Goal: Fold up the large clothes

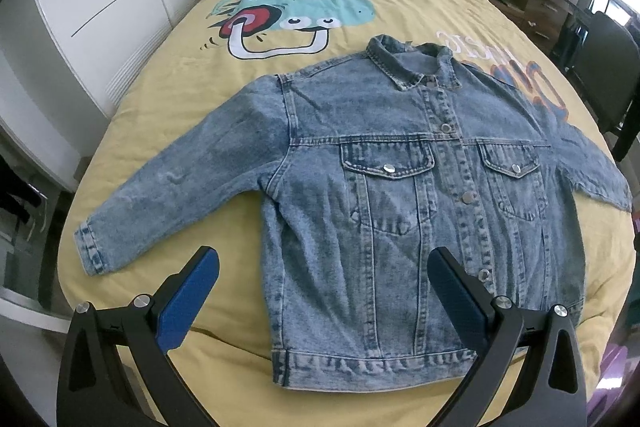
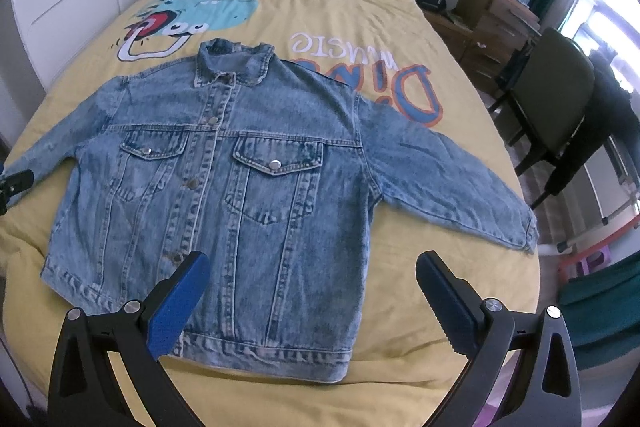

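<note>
denim jacket (image 1: 400, 187) spread flat, front up, on the yellow bedspread (image 1: 168, 107).

left gripper (image 1: 320, 267) hangs wide open and empty above the jacket's near left hem; right gripper (image 2: 312, 271) likewise gapes empty above the near right hem, collar at the far end.

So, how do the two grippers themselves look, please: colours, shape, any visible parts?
Both look alike. The left gripper and the right gripper each have two black angular arms that end in flat blue pads, finely textured. Round silver bolts sit at the joints. No cables, markings or sleeves are visible.
</note>
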### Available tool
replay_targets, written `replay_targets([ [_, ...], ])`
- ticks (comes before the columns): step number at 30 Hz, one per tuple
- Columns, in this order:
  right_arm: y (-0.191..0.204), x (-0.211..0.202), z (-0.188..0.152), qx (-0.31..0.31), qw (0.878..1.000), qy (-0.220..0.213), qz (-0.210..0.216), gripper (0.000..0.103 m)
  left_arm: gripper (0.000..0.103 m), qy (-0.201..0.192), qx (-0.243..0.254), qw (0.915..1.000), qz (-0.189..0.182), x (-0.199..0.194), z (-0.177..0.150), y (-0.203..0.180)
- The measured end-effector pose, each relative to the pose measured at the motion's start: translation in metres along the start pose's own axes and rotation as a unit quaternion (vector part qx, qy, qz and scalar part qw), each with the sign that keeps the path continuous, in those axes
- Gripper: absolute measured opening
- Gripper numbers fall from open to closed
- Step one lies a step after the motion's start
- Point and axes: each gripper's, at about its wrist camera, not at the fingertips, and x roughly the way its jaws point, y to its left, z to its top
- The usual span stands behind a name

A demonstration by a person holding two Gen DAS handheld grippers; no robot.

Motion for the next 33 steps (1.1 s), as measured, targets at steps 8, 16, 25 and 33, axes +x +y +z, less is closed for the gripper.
replay_targets([
  [8, -0.002, 0.003, 0.000, 0.006, 1.000, 0.002, -0.002, 0.103, 0.102, 0.007, 0.001, 1.0000, 0.000, 0.004, 0.000, 0.001],
  [16, -0.025, 0.011, 0.008, 0.050, 0.998, -0.037, 0.012, 0.103, 0.102, 0.010, -0.001, 0.9999, 0.004, 0.015, 0.012, 0.003],
  [25, -0.148, 0.058, 0.027, 0.187, 0.980, -0.063, 0.002, 0.103, 0.102, 0.002, 0.007, 1.0000, 0.003, 0.045, 0.045, 0.003],
  [33, -0.305, 0.140, -0.002, 0.355, 0.934, -0.028, -0.037, 0.103, 0.102, 0.018, 0.029, 0.9993, -0.011, 0.087, 0.070, -0.005],
])
